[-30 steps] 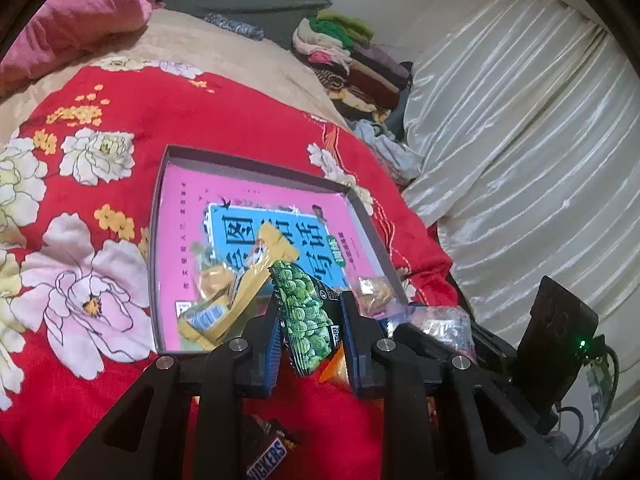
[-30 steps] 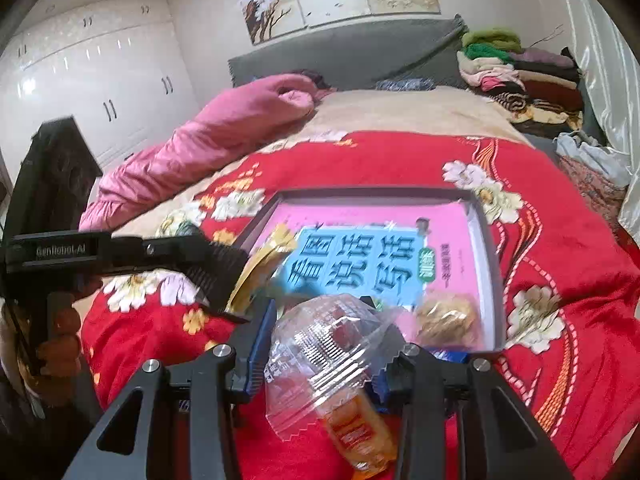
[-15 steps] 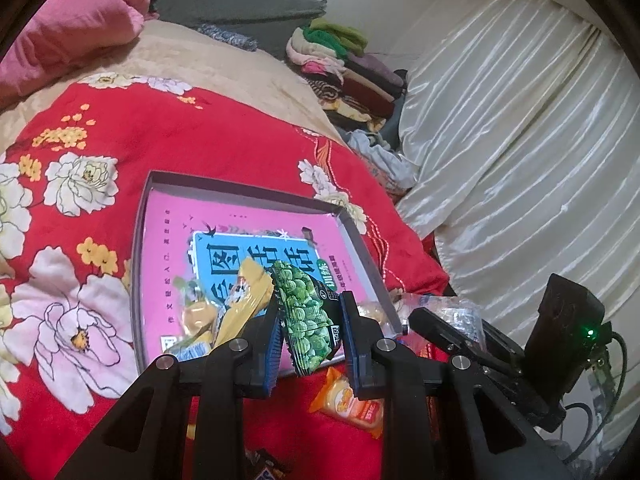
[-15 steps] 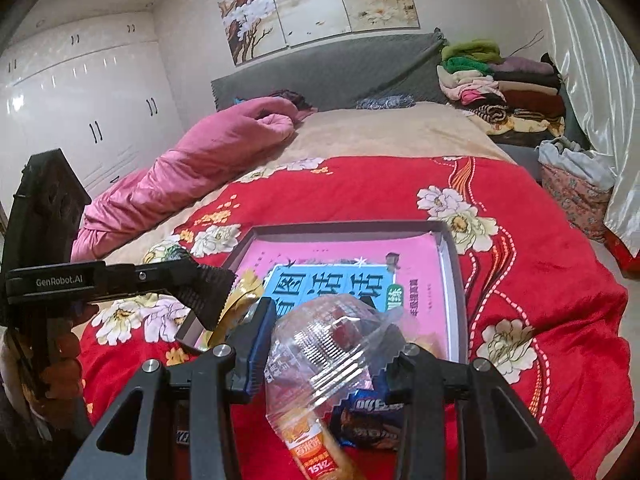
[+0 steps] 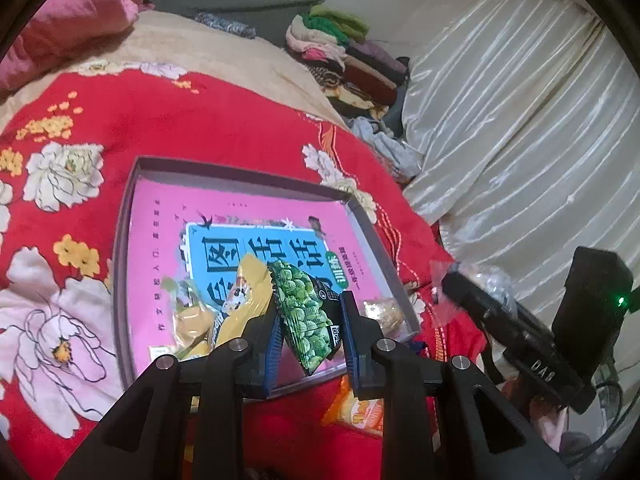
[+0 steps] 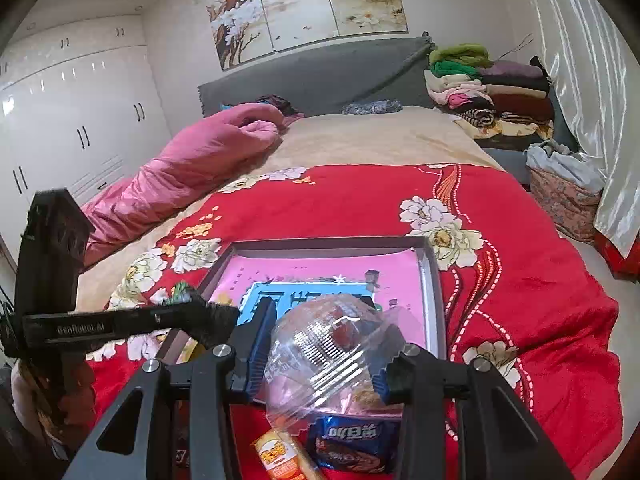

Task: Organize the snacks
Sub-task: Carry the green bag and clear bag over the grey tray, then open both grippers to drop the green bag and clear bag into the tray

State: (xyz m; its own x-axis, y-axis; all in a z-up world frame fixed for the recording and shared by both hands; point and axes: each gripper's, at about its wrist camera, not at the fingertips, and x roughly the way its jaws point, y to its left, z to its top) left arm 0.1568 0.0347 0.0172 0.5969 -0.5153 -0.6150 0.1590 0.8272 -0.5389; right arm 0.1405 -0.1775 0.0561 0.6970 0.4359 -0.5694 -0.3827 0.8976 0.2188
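Left wrist view: the left gripper [image 5: 308, 332] is clenched on a green pea snack packet [image 5: 306, 312], which stands tilted between its blue pads above the near edge of a shallow grey tray [image 5: 124, 240]. The tray rests on a red floral bedspread [image 5: 200, 120] and is lined with a pink printed sheet [image 5: 248, 216]; yellow snack packets [image 5: 224, 312] lie inside at its 7 o'clock corner, and a small clear-wrapped snack [image 5: 382, 310] at its 5 o'clock corner. An orange packet [image 5: 360, 412] lies on the bedspread just outside the tray's near edge. Right wrist view: the right gripper [image 6: 320, 360] grasps a clear plastic-wrapped snack [image 6: 320, 344], held over the tray's near edge. Beneath it, at 6 o'clock, a blue biscuit packet [image 6: 352, 444] and the orange packet lie on the bedspread. The left gripper appears at 9 o'clock.
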